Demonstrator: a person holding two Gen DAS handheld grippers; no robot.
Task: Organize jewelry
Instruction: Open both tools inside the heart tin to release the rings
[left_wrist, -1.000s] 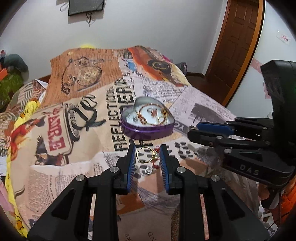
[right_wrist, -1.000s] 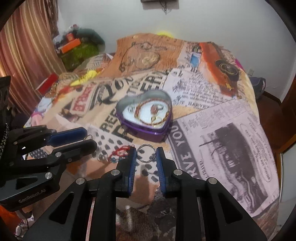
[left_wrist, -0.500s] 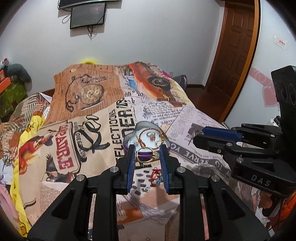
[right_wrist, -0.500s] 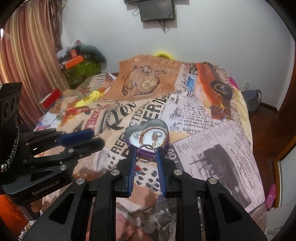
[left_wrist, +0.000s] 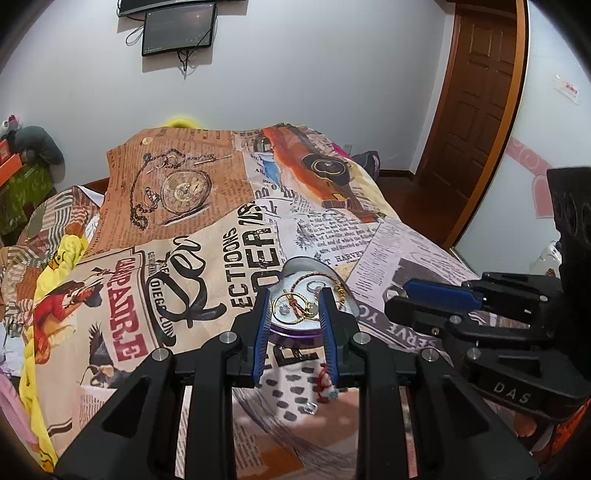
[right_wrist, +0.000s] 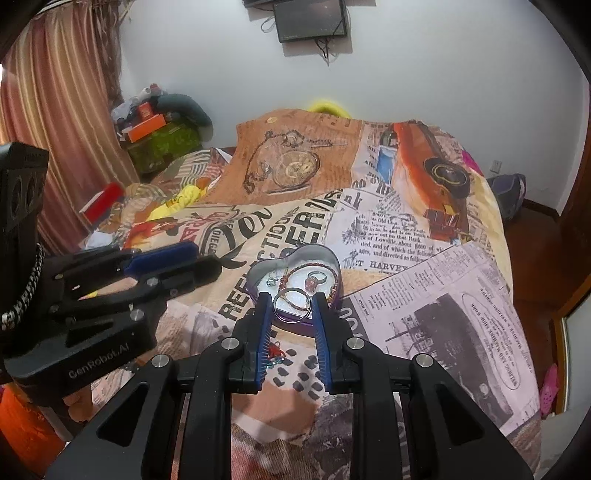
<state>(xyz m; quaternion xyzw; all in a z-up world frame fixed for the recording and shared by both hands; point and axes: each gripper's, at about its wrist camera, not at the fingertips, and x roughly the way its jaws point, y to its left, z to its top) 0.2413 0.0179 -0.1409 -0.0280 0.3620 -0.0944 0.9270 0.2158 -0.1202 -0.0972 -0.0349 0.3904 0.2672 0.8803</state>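
Left gripper (left_wrist: 294, 309) clamps a gold hoop (left_wrist: 293, 308); right gripper (right_wrist: 292, 307) clamps a silver ring (right_wrist: 291, 303). Both hang at frame centre over the part-filled heart tin (right_wrist: 295, 258). A red trinket (left_wrist: 325, 384) remains lower centre on the bedspread (left_wrist: 147, 295).

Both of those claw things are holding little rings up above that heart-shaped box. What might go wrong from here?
The left gripper pinches a gold ring and the right gripper a silver ring only by their thin edges, so either might slip and get lost on the busy patterned bedspread. The heart-shaped tin sits on soft bedding, so it might tip if bumped. Both grippers aim at one small tin, so they could collide.
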